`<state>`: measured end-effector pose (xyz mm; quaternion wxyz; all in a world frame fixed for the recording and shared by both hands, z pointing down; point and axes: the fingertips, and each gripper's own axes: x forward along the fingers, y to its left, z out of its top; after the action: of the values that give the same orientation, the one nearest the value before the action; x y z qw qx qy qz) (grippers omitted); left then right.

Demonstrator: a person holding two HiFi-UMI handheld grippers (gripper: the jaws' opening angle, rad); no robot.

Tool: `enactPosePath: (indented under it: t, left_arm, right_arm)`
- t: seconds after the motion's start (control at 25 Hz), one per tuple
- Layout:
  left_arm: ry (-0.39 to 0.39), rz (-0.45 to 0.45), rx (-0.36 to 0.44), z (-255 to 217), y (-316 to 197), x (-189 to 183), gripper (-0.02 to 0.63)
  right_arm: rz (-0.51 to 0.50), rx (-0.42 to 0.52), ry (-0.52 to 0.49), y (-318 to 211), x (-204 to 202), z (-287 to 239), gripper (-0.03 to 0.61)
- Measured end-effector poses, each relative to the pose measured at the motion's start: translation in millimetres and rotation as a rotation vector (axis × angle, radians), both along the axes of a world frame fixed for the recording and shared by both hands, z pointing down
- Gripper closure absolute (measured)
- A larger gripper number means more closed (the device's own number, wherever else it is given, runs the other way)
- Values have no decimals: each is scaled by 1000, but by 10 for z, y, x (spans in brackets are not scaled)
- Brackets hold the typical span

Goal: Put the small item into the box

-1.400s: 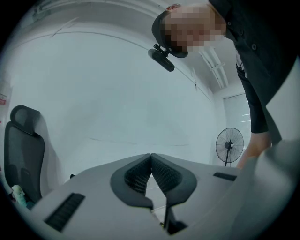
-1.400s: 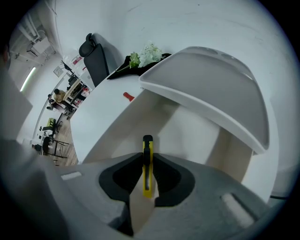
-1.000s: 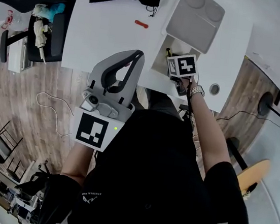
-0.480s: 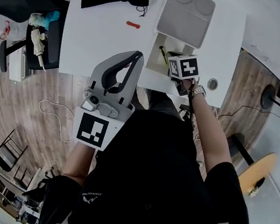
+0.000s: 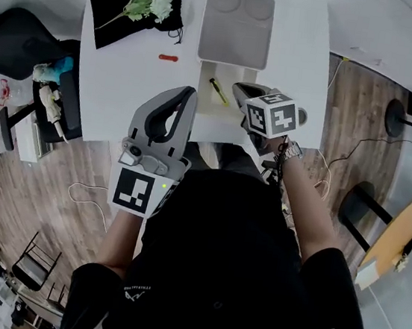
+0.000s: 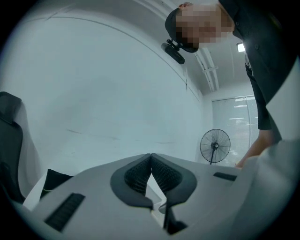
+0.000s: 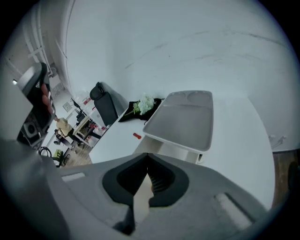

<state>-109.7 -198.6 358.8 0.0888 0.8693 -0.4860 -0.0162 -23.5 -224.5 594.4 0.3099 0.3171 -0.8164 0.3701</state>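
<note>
Markers (image 5: pixel 133 190) of black-and-white squares cap left gripper (image 5: pixel 188 92) and right gripper (image 5: pixel 239 89), both closed.

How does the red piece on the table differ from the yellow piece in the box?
The red piece lies on the bare table, left of the box; the yellow piece lies inside it. The red piece lies level across the head view, the yellow piece slants. The yellow piece looks longer. Both are small and slim.
</note>
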Motion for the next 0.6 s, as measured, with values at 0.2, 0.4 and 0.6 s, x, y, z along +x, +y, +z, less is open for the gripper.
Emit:
enactPosePath:
  t: [0.2, 0.4, 0.6]
  left_arm:
    - [-21, 87, -1, -13, -18, 288, 609]
    - [-21, 138, -9, -63, -26, 489, 609]
    - [-39, 153, 14, -124, -19, 538, 609]
  right_arm:
    - [116, 68, -74, 0, 240, -454, 574]
    - [211, 173, -131, -4, 483, -968, 574]
    - [281, 273, -198, 81, 654, -1429, 574]
